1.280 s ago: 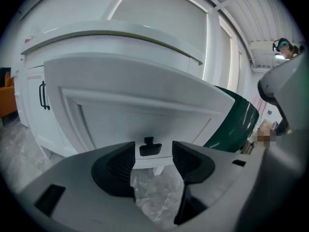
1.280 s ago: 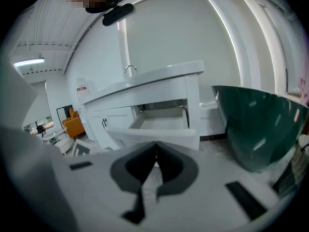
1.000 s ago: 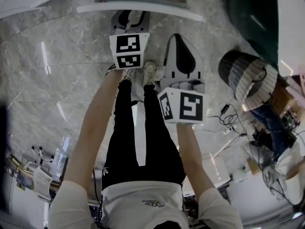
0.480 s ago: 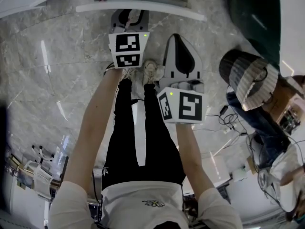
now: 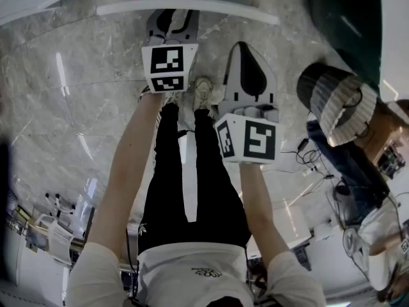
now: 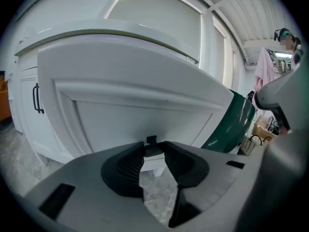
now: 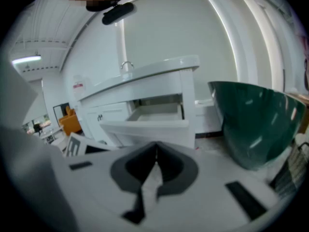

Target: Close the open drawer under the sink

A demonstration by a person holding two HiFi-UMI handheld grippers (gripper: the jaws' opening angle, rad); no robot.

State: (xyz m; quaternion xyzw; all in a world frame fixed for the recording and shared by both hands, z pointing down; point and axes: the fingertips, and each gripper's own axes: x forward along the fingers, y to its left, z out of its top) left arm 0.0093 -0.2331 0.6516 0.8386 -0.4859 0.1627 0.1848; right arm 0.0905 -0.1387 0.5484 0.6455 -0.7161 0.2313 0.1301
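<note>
The white drawer (image 5: 185, 6) stands pulled out of the sink cabinet, at the top of the head view. My left gripper (image 5: 171, 23) reaches its front panel (image 6: 135, 110). Its jaws have just been closing, and the small black drawer handle (image 6: 151, 140) now sits pinched between the ribbed pads (image 6: 128, 166). My right gripper (image 5: 249, 75) hangs lower and to the right, short of the drawer, with its jaws shut on nothing (image 7: 156, 146). From the right gripper view I see into the open drawer (image 7: 149, 122) under the counter and tap (image 7: 126, 64).
A dark green tub (image 7: 256, 124) stands just right of the cabinet (image 5: 345, 18). A person in a striped hat (image 5: 332, 101) crouches at the right, with cables (image 5: 307, 155) on the marble floor. Left of the drawer is a cabinet door with a black handle (image 6: 35, 98).
The left gripper's jaws have narrowed at the drawer front. Both hands have stayed almost where they were. The person at the right has shifted a little.
</note>
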